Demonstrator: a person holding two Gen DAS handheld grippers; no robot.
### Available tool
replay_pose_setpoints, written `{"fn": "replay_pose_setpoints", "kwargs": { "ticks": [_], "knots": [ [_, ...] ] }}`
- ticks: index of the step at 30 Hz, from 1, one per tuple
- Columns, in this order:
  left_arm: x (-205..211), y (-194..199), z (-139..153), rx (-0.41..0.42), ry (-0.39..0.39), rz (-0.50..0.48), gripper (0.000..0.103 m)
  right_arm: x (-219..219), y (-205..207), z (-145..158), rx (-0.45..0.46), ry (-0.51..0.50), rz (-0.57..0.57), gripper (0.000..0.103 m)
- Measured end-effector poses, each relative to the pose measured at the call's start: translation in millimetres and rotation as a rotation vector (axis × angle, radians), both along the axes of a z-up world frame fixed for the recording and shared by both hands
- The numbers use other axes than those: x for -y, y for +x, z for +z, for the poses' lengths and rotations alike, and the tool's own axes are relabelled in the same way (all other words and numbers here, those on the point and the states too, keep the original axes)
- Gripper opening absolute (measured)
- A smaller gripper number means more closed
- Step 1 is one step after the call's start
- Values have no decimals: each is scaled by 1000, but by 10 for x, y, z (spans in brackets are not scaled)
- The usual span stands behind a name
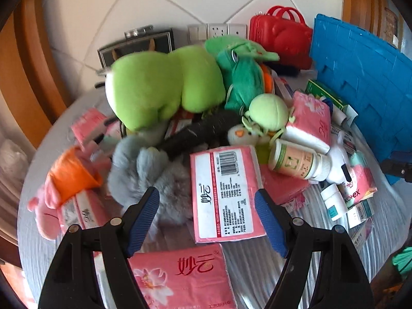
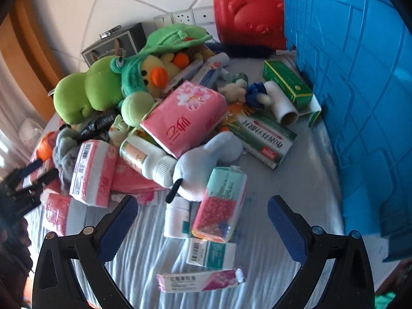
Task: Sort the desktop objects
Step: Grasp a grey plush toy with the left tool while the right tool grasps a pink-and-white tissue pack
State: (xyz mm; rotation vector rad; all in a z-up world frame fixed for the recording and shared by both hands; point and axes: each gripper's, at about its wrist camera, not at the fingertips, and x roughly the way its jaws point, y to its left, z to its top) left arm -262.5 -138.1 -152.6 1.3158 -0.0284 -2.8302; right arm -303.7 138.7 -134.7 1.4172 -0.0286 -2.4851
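**Inspector:** Where do the things to be sorted stand?

**Me:** All in one mixed heap on the counter (image 2: 296, 180). A pink tissue pack (image 1: 226, 193) lies label-up just ahead of my left claw (image 1: 207, 222); a second pink tissue pack (image 2: 184, 117) is propped on a white medicine bottle (image 2: 148, 159). Green plush toys (image 1: 164, 85), a grey furry toy (image 1: 154, 177) and small medicine boxes (image 2: 211, 253) are tangled among them.

**Inspector:** Claws?

**Me:** Both stand apart, holding nothing. My right claw (image 2: 202, 224) hangs over a teal-and-pink packet (image 2: 221, 203), not touching it.

**Inspector:** Progress?

**Me:** I judge none yet. No grouping shows. A blue crate (image 2: 360, 103) stands at the right of the heap, a red case (image 2: 247, 23) behind; I cannot see inside either.

**Inspector:** Remaining?

**Me:** Practically everything: tissues, toys and medicines are still to be separated.
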Motion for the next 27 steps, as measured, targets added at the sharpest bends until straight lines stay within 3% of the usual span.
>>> {"fn": "replay_pose_setpoints", "kwargs": {
  "ticks": [3,9,14,18,23,26,27],
  "knots": [
    [111,34,46,-20,17,34,76,290,-31,-58,38,-28,69,102],
    [445,332,187,-46,-48,85,76,1399,-143,-294,57,-1,248,102],
    [741,649,141,-20,-65,119,76,2051,-330,-609,116,53,195,102],
    [979,879,101,-4,-52,164,76,2353,-407,-836,178,32,157,103],
    [1056,975,97,-5,-47,178,76,2656,-420,-978,153,153,200,101],
    [1037,957,120,-13,-39,172,76,2752,-308,-982,39,262,329,93],
    [1016,931,126,-16,-44,163,76,2728,-283,-946,36,252,344,90]
  ]
}}
